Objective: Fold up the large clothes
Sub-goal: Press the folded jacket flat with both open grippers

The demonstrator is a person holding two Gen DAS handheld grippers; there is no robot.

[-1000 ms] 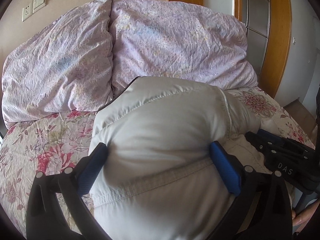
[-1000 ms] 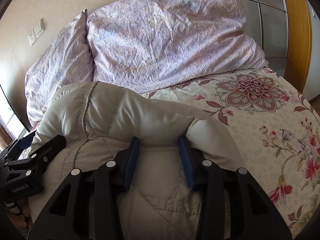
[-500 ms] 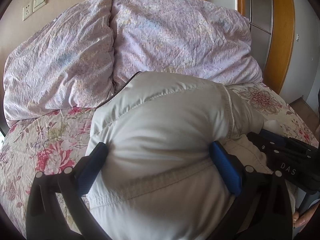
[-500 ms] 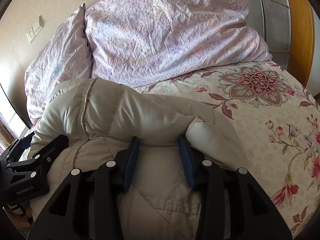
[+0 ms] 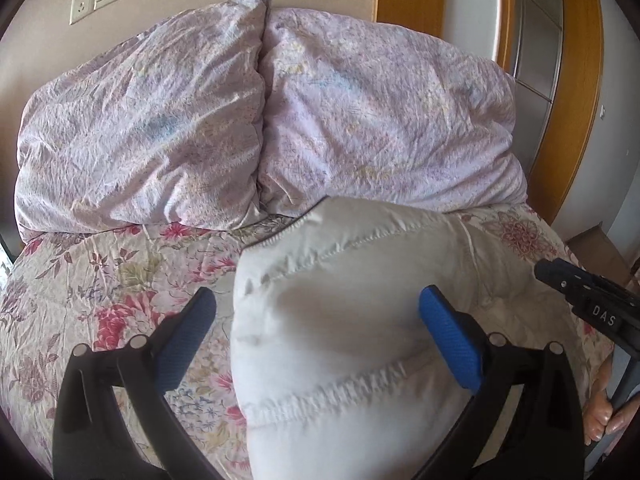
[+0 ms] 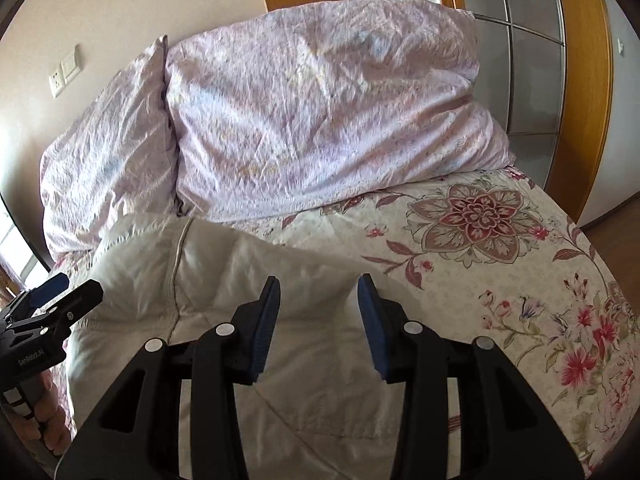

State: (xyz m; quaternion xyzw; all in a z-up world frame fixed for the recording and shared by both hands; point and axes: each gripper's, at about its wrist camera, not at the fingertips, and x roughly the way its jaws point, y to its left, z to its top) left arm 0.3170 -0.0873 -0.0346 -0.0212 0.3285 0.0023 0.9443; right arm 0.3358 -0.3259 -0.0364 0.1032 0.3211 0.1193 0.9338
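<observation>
— Moved since 1 second ago? Both claws: right gripper (image 6: 318,312) is now standing released, its blue pads no longer pinching the padded jacket (image 5: 360,320); left gripper (image 5: 316,332) is gaping wide, its left pad clear of the cloth.

— Item location? Jacket is lying folded on the floral bedspread (image 5: 100,300), just in front of 2 lilac pillows (image 5: 260,120), touching the right-hand one.
</observation>
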